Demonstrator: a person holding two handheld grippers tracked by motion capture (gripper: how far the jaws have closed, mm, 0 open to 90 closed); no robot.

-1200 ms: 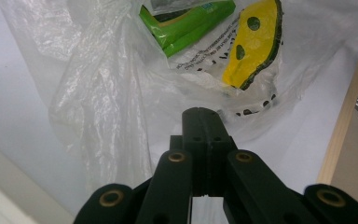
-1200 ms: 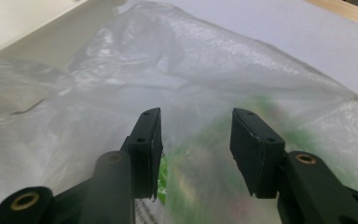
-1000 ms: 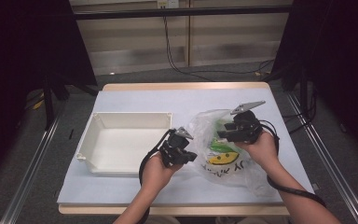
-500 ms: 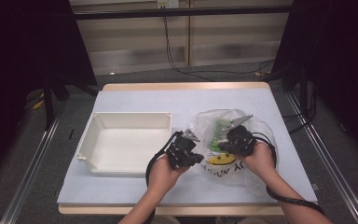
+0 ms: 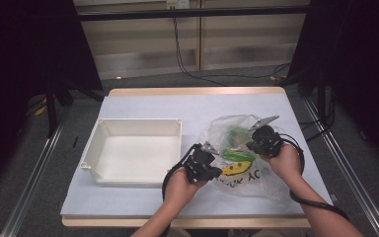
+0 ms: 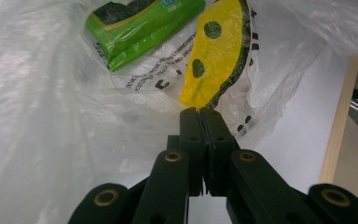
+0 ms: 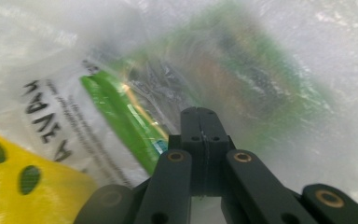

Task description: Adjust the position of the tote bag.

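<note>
The clear plastic bag (image 5: 244,153) lies on the right half of the table (image 5: 143,202), just beside the white tray (image 5: 133,129). It is crumpled and half open, with a yellow smiling face (image 6: 219,51) printed on it and black letters around. Inside I can see a green packet (image 6: 140,25) and, deeper in, another green package (image 7: 261,84) that is blurred behind the film.

The left gripper (image 5: 216,170) is at the near left edge of the bag. In the left gripper view its jaws are pressed together, and the bag's film seems to be pinched between the tips, right under the yellow print. The right gripper (image 5: 250,144) is at the upper right side of the bag, over the green contents. Its jaws have just been closing and now stand tight together; in the right gripper view they look to hold a fold of the film, but the picture is too blurred to be sure that plastic is really caught.

I think the step in hand is to open the bag's mouth so the packets can come out toward the tray. To do it well, both grippers should keep only one layer each, on opposite sides of the opening, and pull apart slowly and evenly. Thin film slips easily. If the right side has caught nothing, or both layers together, the mouth will not open and it is better to release and grip again nearer the rim.
</note>
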